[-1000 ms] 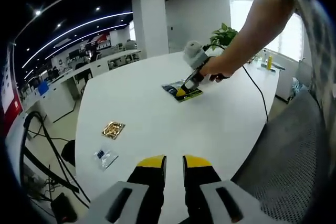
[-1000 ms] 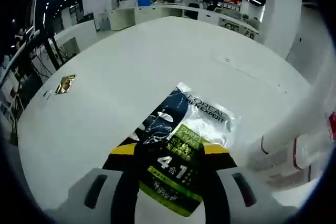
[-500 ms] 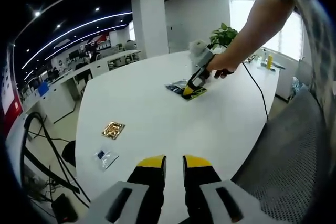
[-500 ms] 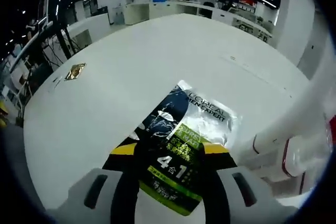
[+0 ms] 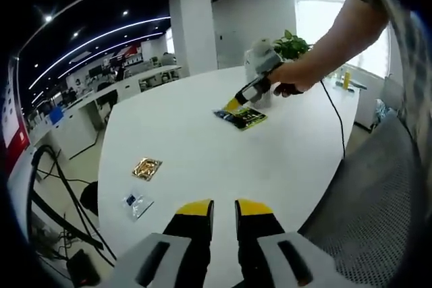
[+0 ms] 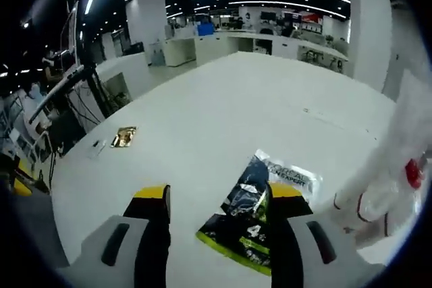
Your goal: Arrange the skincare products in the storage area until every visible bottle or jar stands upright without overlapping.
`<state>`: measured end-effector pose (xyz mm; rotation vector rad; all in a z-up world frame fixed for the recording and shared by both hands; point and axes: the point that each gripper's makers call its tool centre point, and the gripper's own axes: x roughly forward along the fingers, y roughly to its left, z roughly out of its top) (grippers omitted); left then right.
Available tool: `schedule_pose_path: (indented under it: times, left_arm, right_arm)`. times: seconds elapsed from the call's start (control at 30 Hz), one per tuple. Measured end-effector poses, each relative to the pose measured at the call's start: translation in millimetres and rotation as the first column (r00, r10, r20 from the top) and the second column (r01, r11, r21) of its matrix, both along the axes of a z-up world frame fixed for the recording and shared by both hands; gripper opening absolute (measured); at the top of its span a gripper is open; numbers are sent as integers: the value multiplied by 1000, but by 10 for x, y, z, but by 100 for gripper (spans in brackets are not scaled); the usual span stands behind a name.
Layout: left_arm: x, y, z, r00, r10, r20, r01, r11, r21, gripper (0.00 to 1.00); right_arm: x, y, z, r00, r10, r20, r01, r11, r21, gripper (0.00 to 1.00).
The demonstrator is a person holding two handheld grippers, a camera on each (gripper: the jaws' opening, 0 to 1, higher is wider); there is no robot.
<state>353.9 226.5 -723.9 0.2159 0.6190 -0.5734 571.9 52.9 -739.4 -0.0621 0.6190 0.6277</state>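
A dark and green sachet [image 5: 241,117] lies flat on the white round table [image 5: 202,139]. In the left gripper view a person's hand holds my right gripper [image 5: 234,104] just above the sachet's far-left end. In the right gripper view the sachet [image 6: 251,224] lies below and ahead, partly behind the right jaw. My right gripper [image 6: 219,197] stands open with nothing between its jaws. My left gripper [image 5: 224,208] hovers over the table's near edge, jaws close together and empty. A gold sachet [image 5: 146,167] and a small blue sachet [image 5: 136,202] lie at the left.
A green plant [image 5: 289,45] stands at the table's far side, and a black cable [image 5: 331,116] runs over the right of the table. A blurred white object with a red spot [image 6: 405,166] sits close on the right. The gold sachet [image 6: 123,137] lies far left.
My right gripper has lifted up and back off the dark and green sachet, which stays lying on the table. The left gripper has not moved.
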Motion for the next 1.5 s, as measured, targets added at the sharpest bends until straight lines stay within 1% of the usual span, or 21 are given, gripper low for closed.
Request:
schedule_pose_path:
  times: [0.07,0.1,0.2,0.27,0.33,0.43,0.5,0.57,0.63,0.67,0.73,0.9,1.0,1.03,1.07,1.1,1.17,1.23,1.33,1.43,1.5]
  left_arm:
    - [2,4,-3,1000,3,-2,-3,1000,0,14]
    - [5,4,5,1000,4,2,-4,1000,-2,14]
    - [9,3,13,1000,6,5,-6,1000,-6,14]
    - [5,0,15,1000,3,9,-3,1000,-3,14]
    - [0,-7,13,1000,-2,9,2,1000,0,14]
    - [7,-3,42,1000,0,24,0,1000,-3,14]
    - [6,-6,60,1000,4,27,-4,1000,-14,14]
    - [-8,-37,77,999,-4,35,4,1000,-22,14]
    - [-32,-80,85,999,-22,44,22,1000,-12,14]
    - [-33,-80,89,998,-29,54,29,1000,0,14]
    - [-23,-72,114,998,-28,62,28,1000,-11,14]
    - [-16,-58,199,995,-12,96,16,999,-42,14]
    - [-20,-51,173,993,-42,109,43,999,-8,14]
    - [-7,-21,157,994,-29,103,30,1000,-7,14]
    - [7,24,130,997,6,76,-5,1000,-22,14]
    - [13,21,131,998,7,70,-5,999,-34,14]
    - [4,3,128,998,-9,70,11,1000,-29,14]
    - [-6,7,113,998,-14,68,16,1000,-22,14]
    - [6,40,127,997,1,71,1,1000,-28,14]
    - [6,44,131,997,2,71,0,999,-35,14]
    - [2,41,122,998,1,64,1,999,-39,14]
  right_arm:
    - [-188,89,118,1000,-16,-6,17,997,72,55]
    - [-238,107,127,1000,-12,-12,13,995,96,55]
    - [-572,222,192,999,39,-17,-37,994,102,56]
    - [-812,306,253,997,67,-27,-63,989,134,57]
    - [-1019,351,322,997,69,-27,-64,984,167,58]
    - [-1309,415,353,996,71,-58,-56,973,226,60]
    - [-1508,441,312,995,76,-70,-59,973,224,60]
    - [-1720,483,245,989,116,-92,-96,975,200,60]
    - [-1840,484,262,991,111,-81,-93,976,195,60]
    - [-1883,489,270,990,113,-81,-95,975,199,60]
    - [-1970,499,280,990,118,-75,-102,976,195,60]
    - [-2175,517,240,988,147,-43,-140,982,128,60]
    - [-2258,530,217,989,146,-24,-143,984,103,60]
    - [-2264,516,221,988,156,-11,-155,986,66,60]
    - [-2235,478,249,984,176,33,-176,984,-11,59]
    - [-2210,458,290,982,175,66,-173,984,-38,58]
    - [-2227,443,335,980,182,75,-179,983,-40,58]
    - [-2194,343,365,979,172,111,-162,983,-89,60]
    - [-2223,278,337,978,175,110,-162,980,-119,61]
    - [-2215,279,361,962,228,149,-198,961,-194,61]
    - [-2224,277,324,959,245,140,-212,954,-212,61]
